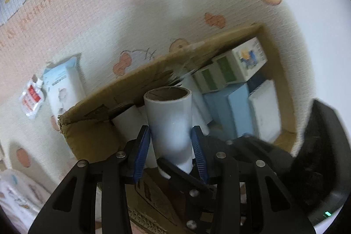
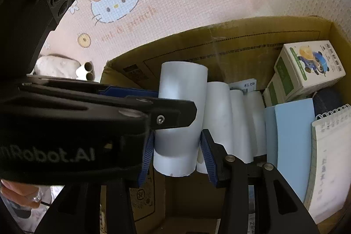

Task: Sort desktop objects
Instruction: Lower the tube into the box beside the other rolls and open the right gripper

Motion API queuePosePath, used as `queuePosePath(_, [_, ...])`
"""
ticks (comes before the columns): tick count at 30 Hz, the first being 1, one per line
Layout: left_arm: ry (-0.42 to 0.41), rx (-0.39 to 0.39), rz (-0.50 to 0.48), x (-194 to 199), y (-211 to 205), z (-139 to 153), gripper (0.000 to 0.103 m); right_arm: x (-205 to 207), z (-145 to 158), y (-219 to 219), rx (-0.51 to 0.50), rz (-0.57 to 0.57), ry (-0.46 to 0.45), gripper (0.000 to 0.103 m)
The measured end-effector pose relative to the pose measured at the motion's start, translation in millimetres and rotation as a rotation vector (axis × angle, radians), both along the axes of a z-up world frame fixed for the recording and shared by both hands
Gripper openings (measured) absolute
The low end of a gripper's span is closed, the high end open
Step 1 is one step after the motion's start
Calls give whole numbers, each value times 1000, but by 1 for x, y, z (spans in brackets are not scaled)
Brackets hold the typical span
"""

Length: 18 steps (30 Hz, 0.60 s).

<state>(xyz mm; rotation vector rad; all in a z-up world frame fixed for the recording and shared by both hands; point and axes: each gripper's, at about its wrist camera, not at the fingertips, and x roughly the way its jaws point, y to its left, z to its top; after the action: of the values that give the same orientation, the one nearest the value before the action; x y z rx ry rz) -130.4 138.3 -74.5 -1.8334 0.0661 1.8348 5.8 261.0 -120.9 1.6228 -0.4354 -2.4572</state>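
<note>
Over the box's (image 2: 241, 30) left end, we hold one roll (image 2: 182, 115) between both grippers: the right gripper (image 2: 177, 149) pinches its lower part, and the left gripper (image 1: 171, 147) has its pads against the sides too, crossing in front. Other rolls (image 2: 230, 120) stand just beside it inside. If one hand lets go unevenly, we judge the roll could tilt, knock its neighbours or catch the box wall.
</note>
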Motion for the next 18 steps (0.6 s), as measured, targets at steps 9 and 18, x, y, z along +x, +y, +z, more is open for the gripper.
queuePosePath(9, [-39, -131, 34, -3, 11, -8, 42, 3, 10, 5, 28, 17, 21, 41])
queuePosePath(18, [-185, -125, 47, -12, 7, -15, 42, 10, -7, 18, 58, -23, -23, 41])
